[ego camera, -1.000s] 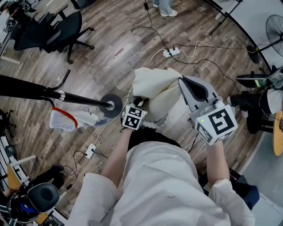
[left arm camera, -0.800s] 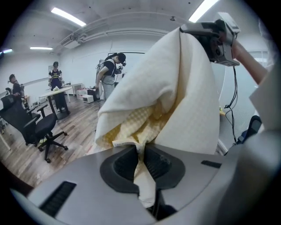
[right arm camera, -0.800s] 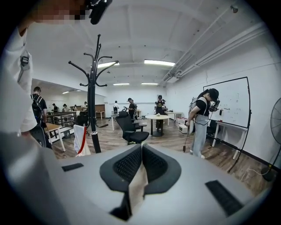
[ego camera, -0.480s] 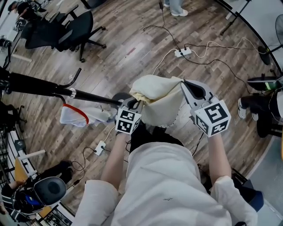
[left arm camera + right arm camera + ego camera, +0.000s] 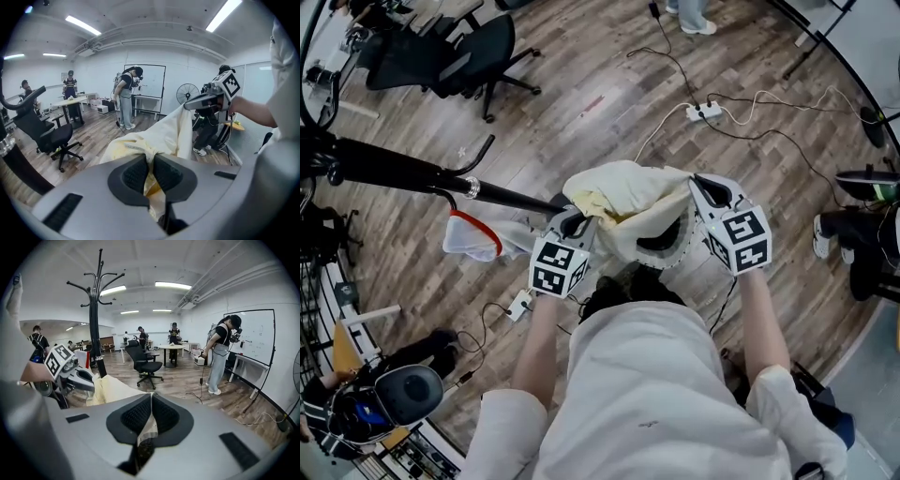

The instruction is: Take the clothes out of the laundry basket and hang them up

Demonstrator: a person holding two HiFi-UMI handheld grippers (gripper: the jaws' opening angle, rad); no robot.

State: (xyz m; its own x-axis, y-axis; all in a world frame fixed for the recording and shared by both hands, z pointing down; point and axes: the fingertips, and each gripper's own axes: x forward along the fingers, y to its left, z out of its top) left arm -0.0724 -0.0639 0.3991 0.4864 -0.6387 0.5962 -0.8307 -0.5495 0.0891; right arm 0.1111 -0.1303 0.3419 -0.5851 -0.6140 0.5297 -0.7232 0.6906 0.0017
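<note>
While the cream garment (image 5: 628,202) is bunched in the air in front of the person's chest, it spans from one gripper to the other. The left gripper (image 5: 579,221) has just been closing its jaws, and a yellowish fold of the cloth is pinched between the pads. The right gripper (image 5: 701,187) is clamped tight on a thin edge of the same cloth. The fabric sags loosely between the two. Directly below it sits the laundry basket (image 5: 682,249), with its white perforated rim and dark inside showing under the cloth's lower edge.

To the left, the black coat stand (image 5: 412,172) runs in from the frame's edge, and its foot lies just beside the left gripper. A white cloth (image 5: 478,246) on a red hanger (image 5: 476,225) hangs from it, near that gripper but apart from it. Ahead, the wooden floor (image 5: 581,122) is open, crossed by cables (image 5: 769,141) and a power strip (image 5: 703,112) beyond the right gripper. An office chair (image 5: 450,56) stands well apart at the upper left.
</note>
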